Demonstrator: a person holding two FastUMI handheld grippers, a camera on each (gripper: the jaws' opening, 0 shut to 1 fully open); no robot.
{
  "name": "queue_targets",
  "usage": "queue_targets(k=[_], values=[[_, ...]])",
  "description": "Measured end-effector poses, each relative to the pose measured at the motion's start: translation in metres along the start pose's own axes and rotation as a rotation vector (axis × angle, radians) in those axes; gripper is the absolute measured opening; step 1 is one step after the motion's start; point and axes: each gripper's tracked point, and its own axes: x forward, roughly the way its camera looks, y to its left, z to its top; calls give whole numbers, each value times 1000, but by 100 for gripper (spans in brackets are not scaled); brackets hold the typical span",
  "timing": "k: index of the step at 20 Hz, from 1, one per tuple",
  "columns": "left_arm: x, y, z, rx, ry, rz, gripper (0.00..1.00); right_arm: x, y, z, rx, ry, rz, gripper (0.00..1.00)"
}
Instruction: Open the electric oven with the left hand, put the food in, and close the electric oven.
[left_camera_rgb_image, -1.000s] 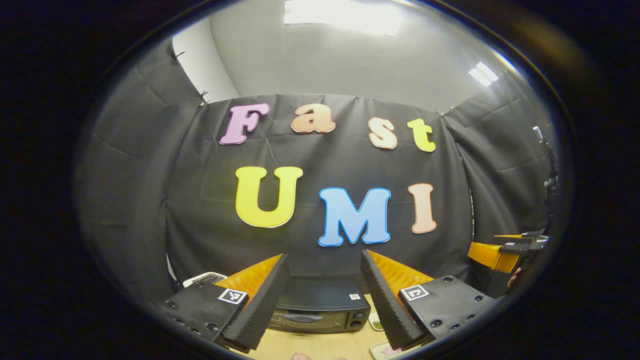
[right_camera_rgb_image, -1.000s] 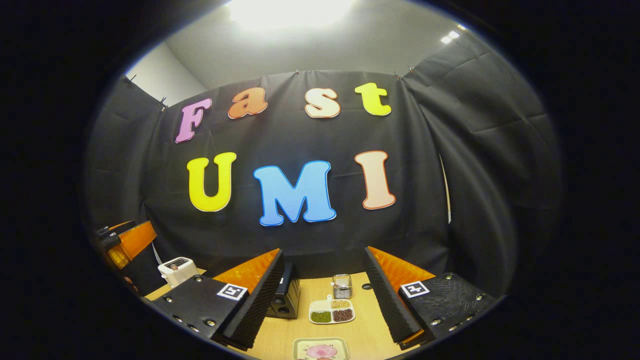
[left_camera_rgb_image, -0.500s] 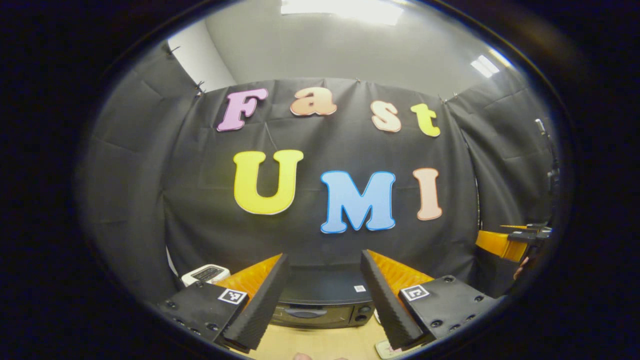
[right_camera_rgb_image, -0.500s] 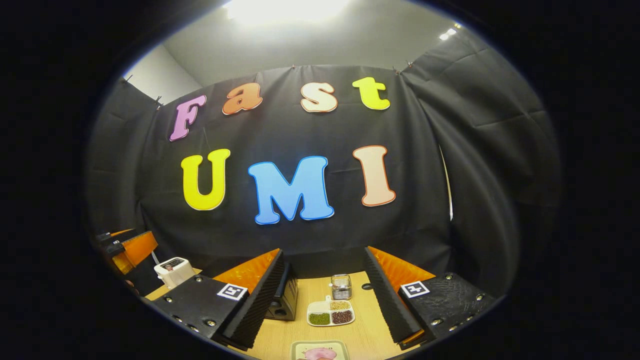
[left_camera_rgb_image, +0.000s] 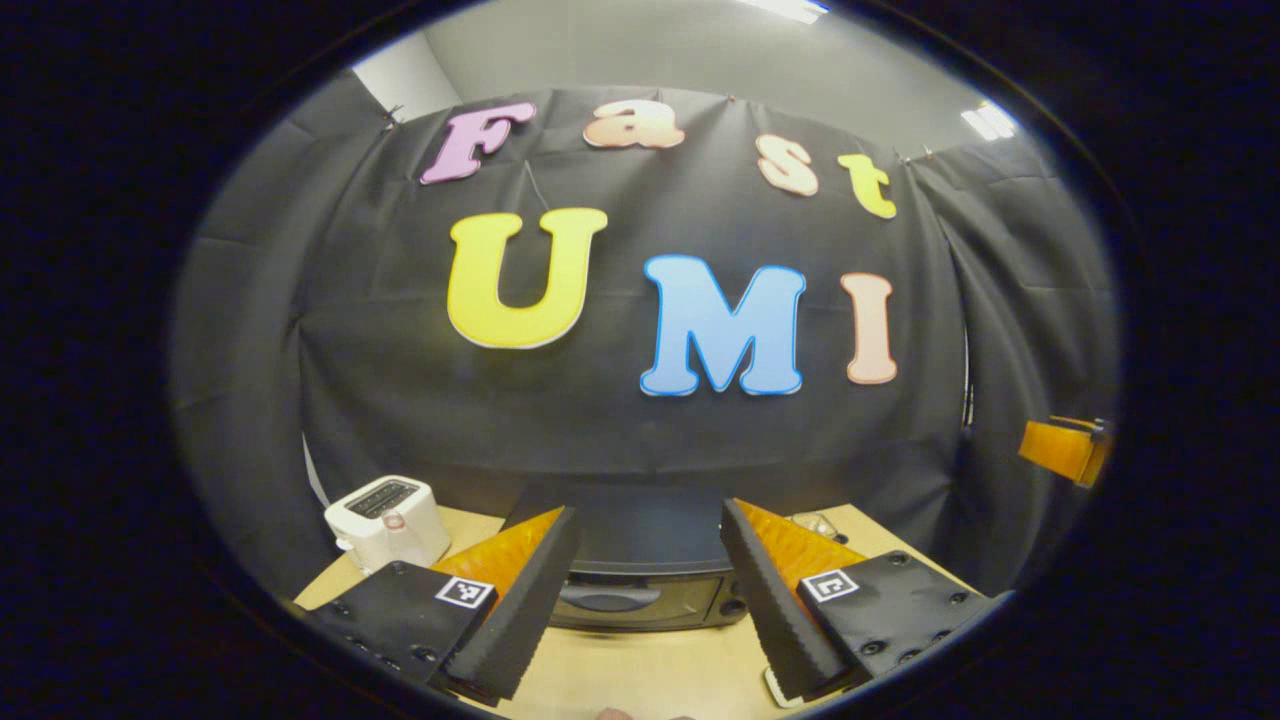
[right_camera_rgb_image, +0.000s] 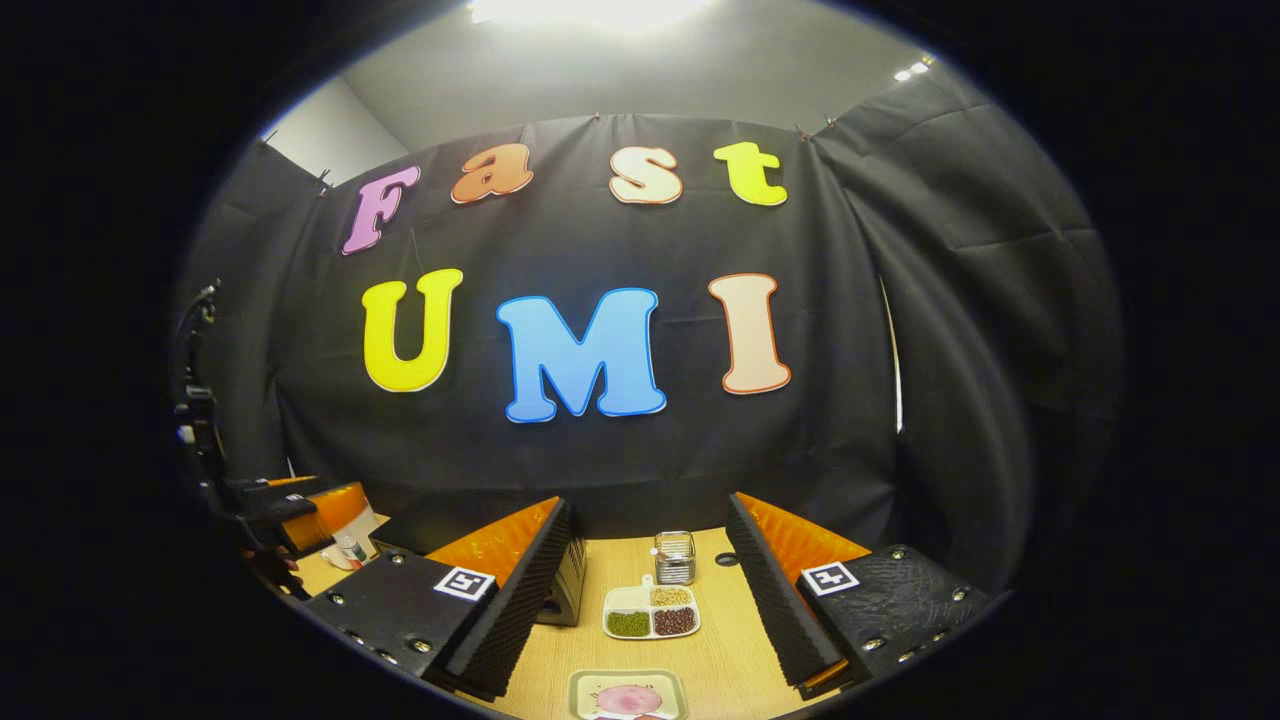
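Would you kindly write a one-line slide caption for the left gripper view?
Open left hand-held gripper faces the closed electric oven on the table, white toaster alongside.

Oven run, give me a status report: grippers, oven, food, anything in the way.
Left gripper open, lined up on closed oven, not touching. Right gripper open, empty, above table. Pink food on tray untouched. Nothing blocking the door.

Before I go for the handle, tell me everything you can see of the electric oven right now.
The electric oven is a black, boxy countertop unit sitting on the light wooden table against the booth's back cloth. In the left gripper view its front faces the camera: the door is shut, with a dark window and a curved handle across it, and round knobs sit at the right end. It lies beyond the open left tongs, untouched. A white toaster stands apart to its left.
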Motion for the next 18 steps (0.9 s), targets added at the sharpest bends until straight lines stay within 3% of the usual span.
queue_targets(k=[2, 3, 9, 10, 11, 12, 13, 16, 18], values=[[20, 8, -27, 16, 50, 0, 92, -1, -2, -4, 2, 8, -4, 96], [30, 9, -41, 19, 77, -1, 100, -2, -5, -7, -4, 15, -11, 96], [88, 28, -104, 20, 193, 20, 92, -8, -24, -20, -17, 58, -58, 96], [97, 30, -111, 41, 198, 23, 92, -8, -27, -21, -21, 62, -68, 96], [106, 32, -118, 47, 214, 23, 100, -9, -30, -22, -29, 66, -76, 96], [114, 31, -127, 42, 231, 22, 96, -9, -33, -22, -39, 67, -87, 96], [120, 32, -136, 35, 253, 23, 100, -10, -36, -22, -46, 68, -96, 96], [133, 35, -157, 25, 300, 38, 97, -11, -37, -22, -46, 70, -101, 96], [137, 37, -160, 43, 299, 46, 100, -11, -34, -20, -29, 69, -96, 96]])
